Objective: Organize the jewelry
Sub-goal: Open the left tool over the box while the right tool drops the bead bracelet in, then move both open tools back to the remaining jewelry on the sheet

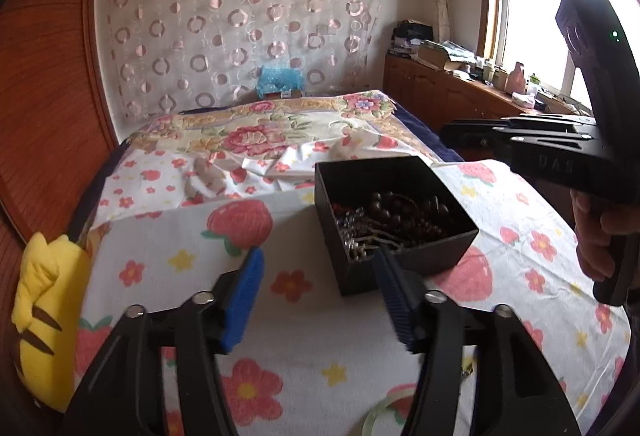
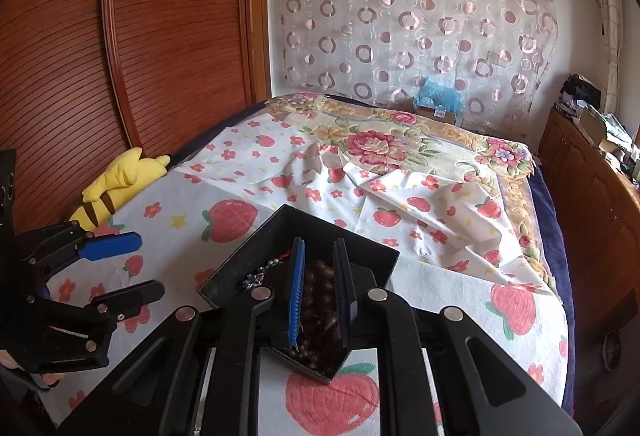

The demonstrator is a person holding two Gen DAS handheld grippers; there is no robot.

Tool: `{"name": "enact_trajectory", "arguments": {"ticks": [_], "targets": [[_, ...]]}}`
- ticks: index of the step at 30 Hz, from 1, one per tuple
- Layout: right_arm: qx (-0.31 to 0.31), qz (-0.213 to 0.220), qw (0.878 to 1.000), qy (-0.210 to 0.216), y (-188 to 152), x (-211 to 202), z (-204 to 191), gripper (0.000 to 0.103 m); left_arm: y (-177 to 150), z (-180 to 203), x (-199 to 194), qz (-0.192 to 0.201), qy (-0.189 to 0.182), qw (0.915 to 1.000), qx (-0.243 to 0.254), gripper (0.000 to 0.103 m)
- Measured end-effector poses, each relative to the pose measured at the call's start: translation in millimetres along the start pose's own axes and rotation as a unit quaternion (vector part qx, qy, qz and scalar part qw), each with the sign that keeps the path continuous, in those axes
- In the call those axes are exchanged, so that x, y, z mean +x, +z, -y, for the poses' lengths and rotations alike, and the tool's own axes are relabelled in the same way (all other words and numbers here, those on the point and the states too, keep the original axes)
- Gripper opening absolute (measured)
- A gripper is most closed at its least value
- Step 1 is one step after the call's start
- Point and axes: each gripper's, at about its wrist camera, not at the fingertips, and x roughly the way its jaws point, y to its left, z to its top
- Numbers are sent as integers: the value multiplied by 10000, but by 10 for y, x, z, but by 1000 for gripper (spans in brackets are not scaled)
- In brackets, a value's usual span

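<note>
Bedroom, strawberry sheet (image 2: 224, 192) on bed. My right gripper (image 2: 320, 288) inside black box (image 2: 248, 248), jaws closed around dark beads (image 2: 318, 296). Left gripper (image 1: 316, 292) near box, jaws apart, empty. Green bangle (image 1: 380, 416) still outside; sorting unfinished, I judge.

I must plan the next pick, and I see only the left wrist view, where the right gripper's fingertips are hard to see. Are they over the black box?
Observer: Yes. In the right wrist view the right gripper is aimed into the open black box.
Operator: Is something between its fingers?
Observer: Only dark brown beads show in the narrow gap between the pads. I cannot tell whether the pads clamp them or the beads lie below.
</note>
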Motion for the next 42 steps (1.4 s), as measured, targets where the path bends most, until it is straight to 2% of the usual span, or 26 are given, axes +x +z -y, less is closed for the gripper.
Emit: {"name": "enact_trajectory", "arguments": {"ticks": [6,11,16,29,32,42], "targets": [[72,9,10000,64,-199,-103,23,22,-140,-23,-63,-82,17,10000,20,83],[126,4,9999,72,-462,-219,27,25,-331,-5,-154,-249,-109,9995,161,91],[188,-48,9997,153,-735,-344,-24,34,-486,65,-197,-450,-242,9984,255,92],[152,-247,9995,104,-1200,-429,-136,34,-719,327,-116,-951,-638,9922,489,92],[152,-255,9995,79,-1240,-442,-143,34,-757,391,-102,-1031,-742,9906,515,92],[113,-257,9994,222,-1282,-495,-226,34,-888,599,58,-1406,-675,9844,814,92]]}}
